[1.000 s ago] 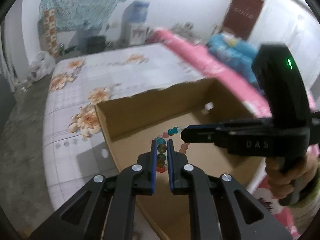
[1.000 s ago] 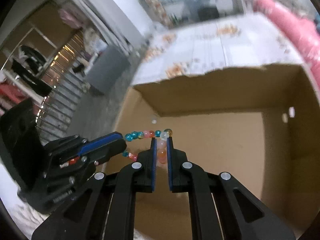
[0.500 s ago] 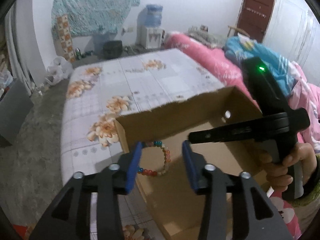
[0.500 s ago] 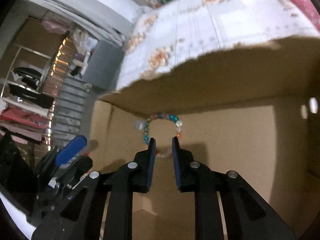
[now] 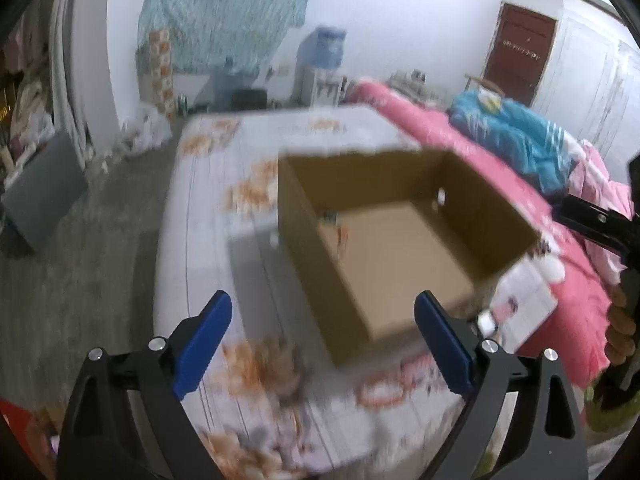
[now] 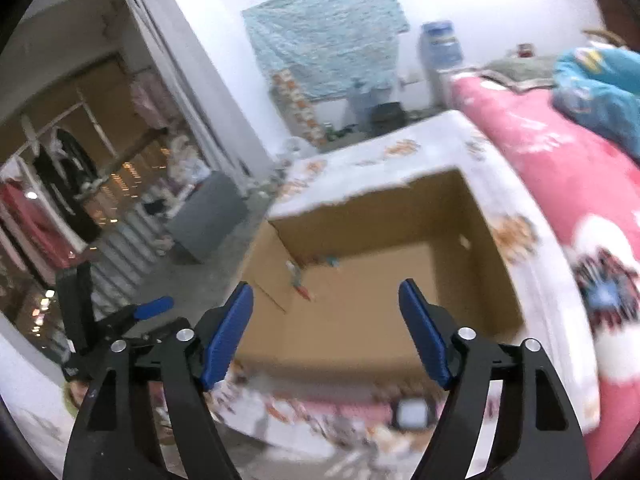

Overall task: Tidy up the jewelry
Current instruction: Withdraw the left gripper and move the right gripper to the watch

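Bedroom; a bed (image 5: 224,208) with a white floral sheet carries an open cardboard box (image 5: 496,208), with a pink quilt (image 6: 532,148) on the box's right.

Left of the box: the left gripper (image 5: 322,346) is outside the box's near left corner, over the sheet. Its jaws have just been opening and stand wide apart, with nothing between them.

Inside the box: the bracelet (image 6: 310,270), a loop of coloured beads, lies on the floor in the far left corner, close to the left wall. Both views are blurred, so I cannot tell whether it lies flat or touches the wall.

Right side: the right gripper (image 6: 326,328) is above the box's near edge. Its jaws have just been opening too, they are apart and empty. A hand (image 5: 620,328) holds it, to the right of the box.

Judgement: the bracelet is placed; the step in hand is clearing away from the box.

Method notes:
- Keep both jaws apart until well clear of the box rim, so no bead string snags.
- Lift before moving sideways; the box walls look light and easy to shove.
- Confirm the bracelet is fully inside before seeking the next piece.
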{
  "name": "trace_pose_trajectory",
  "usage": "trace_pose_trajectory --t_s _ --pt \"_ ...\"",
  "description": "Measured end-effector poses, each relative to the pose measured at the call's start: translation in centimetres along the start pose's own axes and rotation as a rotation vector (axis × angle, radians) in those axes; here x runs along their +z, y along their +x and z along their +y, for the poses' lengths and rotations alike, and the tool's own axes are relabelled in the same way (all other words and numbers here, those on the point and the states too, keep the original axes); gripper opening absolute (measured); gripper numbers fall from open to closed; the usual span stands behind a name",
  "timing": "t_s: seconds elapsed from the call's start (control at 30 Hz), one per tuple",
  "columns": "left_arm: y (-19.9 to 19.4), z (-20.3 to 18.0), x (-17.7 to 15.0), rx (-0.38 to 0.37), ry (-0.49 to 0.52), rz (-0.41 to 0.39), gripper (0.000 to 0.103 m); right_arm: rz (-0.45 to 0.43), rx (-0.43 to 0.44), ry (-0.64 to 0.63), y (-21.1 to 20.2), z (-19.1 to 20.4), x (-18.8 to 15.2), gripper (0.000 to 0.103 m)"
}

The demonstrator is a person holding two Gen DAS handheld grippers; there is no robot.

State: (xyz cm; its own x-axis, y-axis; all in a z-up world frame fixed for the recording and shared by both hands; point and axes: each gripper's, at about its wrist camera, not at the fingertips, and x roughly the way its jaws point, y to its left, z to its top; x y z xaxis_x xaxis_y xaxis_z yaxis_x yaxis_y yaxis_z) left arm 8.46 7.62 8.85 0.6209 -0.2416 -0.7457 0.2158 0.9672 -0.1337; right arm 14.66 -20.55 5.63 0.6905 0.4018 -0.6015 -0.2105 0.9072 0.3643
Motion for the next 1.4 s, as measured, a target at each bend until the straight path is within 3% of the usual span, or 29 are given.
trace_pose_trajectory --t_s 0.07,0.23,0.37,0.47,0.67,1.03,1.23,1.4 --pt "1.3 -0.2 -2.3 0.016 0.001 0.053 0.092 0.025 -0.065 -0.002 0.5 0.0 -3.0 0.079" --pt "5.2 -0.9 -6.3 0.087 0.029 0.158 0.092 0.171 -0.189 0.047 3.7 -1.4 -8.9 0.080" --pt "7.5 -1.1 -8.0 0.112 0.051 0.222 0.092 0.223 -0.250 0.083 4.6 -2.3 -11.2 0.081" --pt "8.8 -1.1 -8.9 0.137 0.067 0.263 0.092 0.215 -0.297 0.074 4.6 -2.7 -11.4 0.086" --pt "9.2 -1.1 -9.2 0.137 0.076 0.232 0.097 0.162 -0.344 0.011 4.2 -2.5 -11.4 0.094" --pt "9.4 -0.7 -9.4 0.136 0.060 0.226 0.099 0.092 -0.555 -0.182 3.9 -0.9 -11.5 0.095" --pt "9.4 -0.5 -9.5 0.124 0.070 0.213 0.099 0.042 -0.510 -0.219 3.7 -0.6 -11.7 0.095" --pt "9.5 -0.5 -9.6 0.115 0.084 0.200 0.099 0.023 -0.417 -0.171 3.1 -1.0 -11.1 0.095"
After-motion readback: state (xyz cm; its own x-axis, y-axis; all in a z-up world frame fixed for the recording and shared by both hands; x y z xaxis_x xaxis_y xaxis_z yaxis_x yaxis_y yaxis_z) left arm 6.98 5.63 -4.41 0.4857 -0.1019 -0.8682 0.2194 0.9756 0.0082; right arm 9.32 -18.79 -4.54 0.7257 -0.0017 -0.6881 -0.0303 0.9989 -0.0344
